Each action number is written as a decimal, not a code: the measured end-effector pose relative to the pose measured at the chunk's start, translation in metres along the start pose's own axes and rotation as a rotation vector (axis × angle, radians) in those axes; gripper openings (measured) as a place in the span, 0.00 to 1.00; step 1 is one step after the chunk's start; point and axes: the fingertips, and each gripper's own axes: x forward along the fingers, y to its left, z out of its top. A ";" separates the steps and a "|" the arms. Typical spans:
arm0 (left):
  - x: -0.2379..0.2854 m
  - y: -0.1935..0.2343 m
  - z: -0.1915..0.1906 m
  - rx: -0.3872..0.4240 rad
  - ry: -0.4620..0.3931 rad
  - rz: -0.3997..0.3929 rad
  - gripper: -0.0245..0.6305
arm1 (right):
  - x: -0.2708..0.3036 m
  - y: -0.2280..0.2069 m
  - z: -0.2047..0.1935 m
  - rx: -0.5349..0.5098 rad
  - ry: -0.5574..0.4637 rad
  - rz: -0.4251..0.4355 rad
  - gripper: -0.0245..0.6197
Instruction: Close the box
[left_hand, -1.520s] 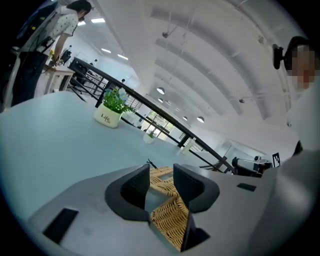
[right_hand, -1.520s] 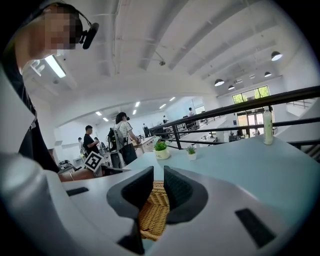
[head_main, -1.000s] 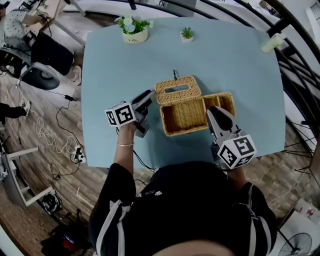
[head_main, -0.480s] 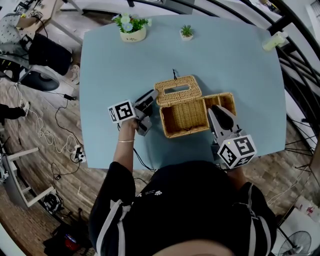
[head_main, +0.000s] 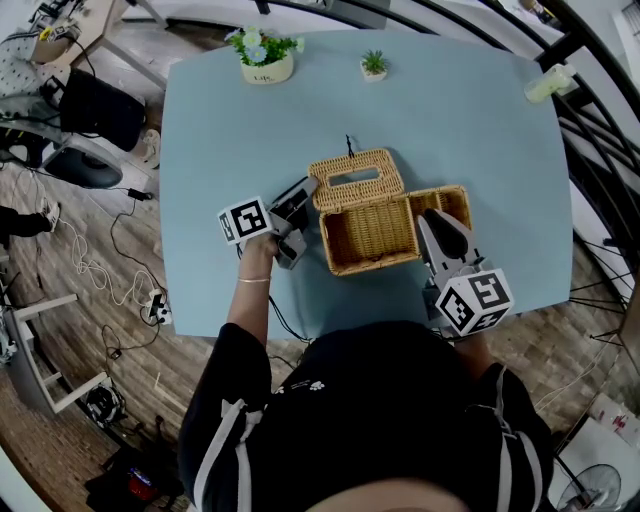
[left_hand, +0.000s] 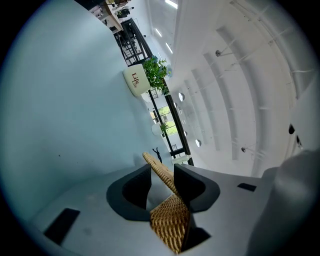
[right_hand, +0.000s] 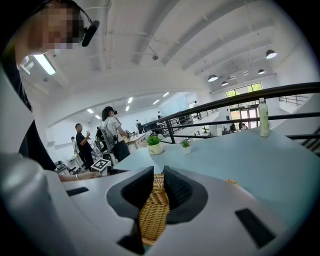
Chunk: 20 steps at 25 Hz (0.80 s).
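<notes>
The open wicker box (head_main: 372, 232) sits mid-table, its slotted lid (head_main: 356, 178) tipped up at the far side. My left gripper (head_main: 308, 186) is at the lid's left end. In the left gripper view the lid's edge (left_hand: 169, 220) runs between the jaws of that gripper (left_hand: 162, 172), resting against the right one with a gap on the left; the jaws are closing. My right gripper (head_main: 440, 220) is at the box's right-hand wicker part (head_main: 452, 200). In the right gripper view the narrow jaws of the right gripper (right_hand: 158, 181) are shut on the wicker (right_hand: 152, 212).
The light blue table (head_main: 450, 120) carries a white pot of flowers (head_main: 268, 60) and a small potted plant (head_main: 374, 68) at the far edge, and a pale bottle (head_main: 545, 85) at the far right. Black railings run along the right. People stand in the distance (right_hand: 112, 135).
My left gripper has shifted slightly right and forward, closer against the lid's left end. The right gripper and the box have stayed put.
</notes>
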 end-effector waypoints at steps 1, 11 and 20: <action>0.001 -0.002 0.001 -0.001 -0.008 -0.010 0.24 | 0.000 0.000 0.000 -0.001 -0.001 0.000 0.14; -0.005 -0.028 0.018 0.084 -0.087 -0.038 0.16 | 0.000 -0.004 0.001 0.000 -0.010 0.006 0.14; -0.013 -0.054 0.025 0.176 -0.133 -0.087 0.12 | 0.009 -0.005 0.005 -0.003 -0.018 0.037 0.14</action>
